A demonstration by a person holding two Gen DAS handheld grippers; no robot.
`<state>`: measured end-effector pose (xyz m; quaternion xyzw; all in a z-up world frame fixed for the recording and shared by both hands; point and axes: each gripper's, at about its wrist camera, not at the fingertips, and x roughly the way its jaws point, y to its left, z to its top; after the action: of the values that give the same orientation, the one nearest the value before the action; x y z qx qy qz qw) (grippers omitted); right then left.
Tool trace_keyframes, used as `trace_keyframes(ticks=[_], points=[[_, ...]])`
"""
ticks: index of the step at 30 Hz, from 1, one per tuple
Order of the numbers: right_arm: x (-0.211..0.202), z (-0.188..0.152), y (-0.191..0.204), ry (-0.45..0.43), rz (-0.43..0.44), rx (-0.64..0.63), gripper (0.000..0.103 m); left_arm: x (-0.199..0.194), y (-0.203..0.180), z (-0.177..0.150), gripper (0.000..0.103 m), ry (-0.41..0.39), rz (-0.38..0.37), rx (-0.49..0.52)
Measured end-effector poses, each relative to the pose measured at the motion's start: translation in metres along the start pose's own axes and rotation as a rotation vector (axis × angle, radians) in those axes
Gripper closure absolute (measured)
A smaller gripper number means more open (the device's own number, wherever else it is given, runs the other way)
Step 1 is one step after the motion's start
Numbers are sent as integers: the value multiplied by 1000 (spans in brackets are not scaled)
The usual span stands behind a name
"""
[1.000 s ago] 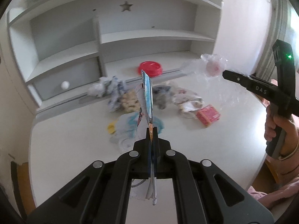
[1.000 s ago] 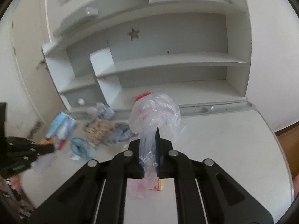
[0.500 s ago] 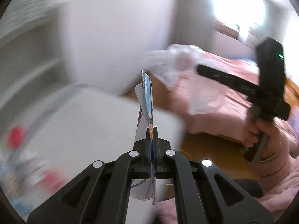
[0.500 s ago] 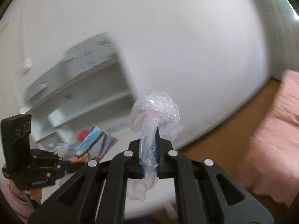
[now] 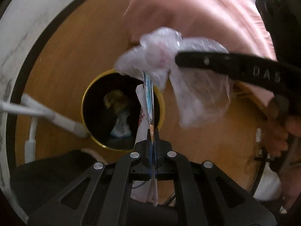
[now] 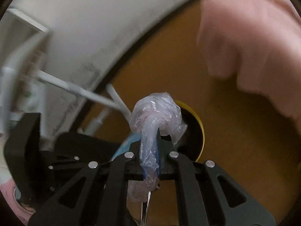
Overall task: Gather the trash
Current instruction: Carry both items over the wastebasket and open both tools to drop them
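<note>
Left gripper [image 5: 153, 131] closed on a flat wrapper [image 5: 148, 92], directly above the bin [image 5: 85, 98] with the yellow rim. Right gripper [image 6: 150, 137] clamped on a crumpled plastic bag [image 6: 156, 113], bin [image 6: 201, 130] just ahead, below its tips. Some trash [image 5: 120, 128] already inside.

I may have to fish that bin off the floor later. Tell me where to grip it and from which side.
Grip the yellow rim of the bin, coming from above: it stands upright on the wooden floor with its mouth open, so one finger probably goes inside, one outside. Avoid the side where the white cable touches it.
</note>
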<state>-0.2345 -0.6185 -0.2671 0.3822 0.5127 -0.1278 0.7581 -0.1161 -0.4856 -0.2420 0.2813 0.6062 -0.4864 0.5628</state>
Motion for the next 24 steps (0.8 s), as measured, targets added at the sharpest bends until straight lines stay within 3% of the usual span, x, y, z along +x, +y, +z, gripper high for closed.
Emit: trace_keyframes(ticks=[4, 7, 8, 9, 10, 11, 12, 15, 18, 20, 23, 24], points=[[48, -3, -9, 80, -11, 40, 95, 20, 22, -2, 103, 27, -12, -55], [59, -3, -8, 103, -5, 52, 95, 22, 30, 2, 101, 5, -11, -91], [60, -3, -5, 104, -6, 52, 94, 22, 28, 2, 95, -4, -7, -101], [60, -1, -3, 112, -5, 59, 81, 24, 30, 2, 83, 3, -10, -109], [60, 3, -5, 123, -3, 78, 64, 26, 29, 4, 39, 14, -7, -114], [59, 3, -7, 122, 0, 95, 20, 27, 27, 2, 11, 13, 9, -116], [56, 4, -11, 105, 6, 100, 8, 24, 25, 1, 11, -20, 30, -113], [48, 4, -20, 76, -6, 120, 8, 19, 9, 2, 11, -42, 22, -62], [10, 5, -34, -26, -83, 176, 8, 0, -15, -4, 11, -120, 69, 22], [-34, 5, -35, -160, -232, 179, 8, -35, -48, -6, 11, -212, 62, 111], [-113, 3, -7, -445, -550, 55, 7, -103, -89, -15, 11, -334, 44, 279], [-137, 1, 9, -545, -653, 8, 7, -135, -100, -21, 10, -415, 65, 332]])
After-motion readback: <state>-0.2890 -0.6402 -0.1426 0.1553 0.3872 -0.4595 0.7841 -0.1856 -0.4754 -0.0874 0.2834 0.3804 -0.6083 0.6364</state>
